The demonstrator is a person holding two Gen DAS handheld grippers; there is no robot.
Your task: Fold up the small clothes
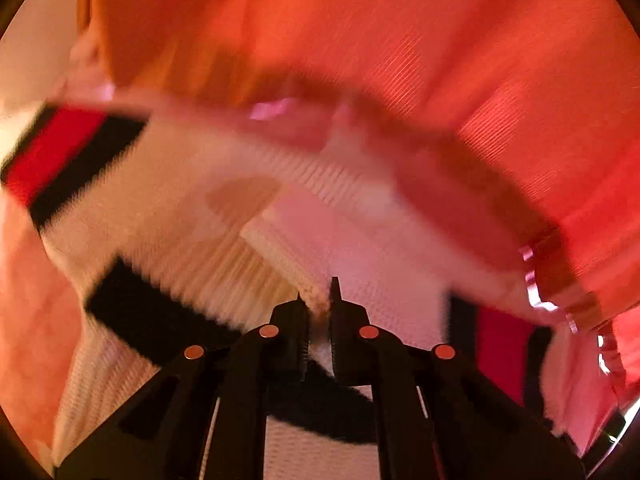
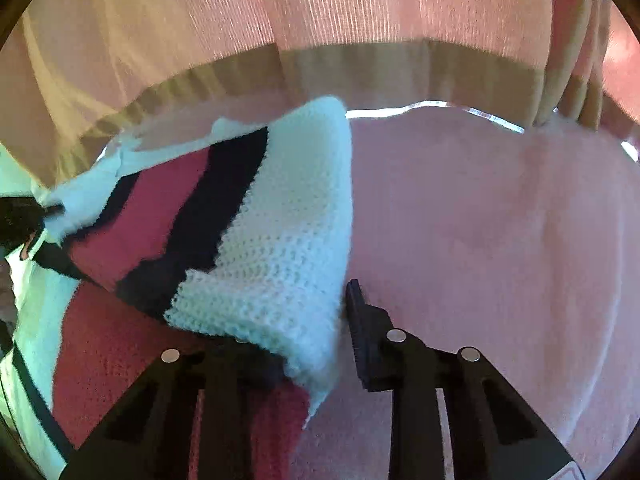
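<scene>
A small knitted garment [image 1: 192,232], white with black and red stripes, fills the blurred left wrist view. My left gripper [image 1: 319,300] is shut on a white knitted edge of it and holds it up. In the right wrist view the same garment [image 2: 256,248] lies folded over on the left, its white corner draped over my right gripper's left finger. My right gripper [image 2: 320,320] stands apart around that thick fold; its right fingertip [image 2: 360,312] shows bare beside the cloth.
A pink fleecy cover [image 2: 480,240] spreads over the surface to the right. A sheer pink curtain [image 2: 360,8] with a tan hem hangs behind it. In the left wrist view an orange-red curtain [image 1: 440,40] fills the background.
</scene>
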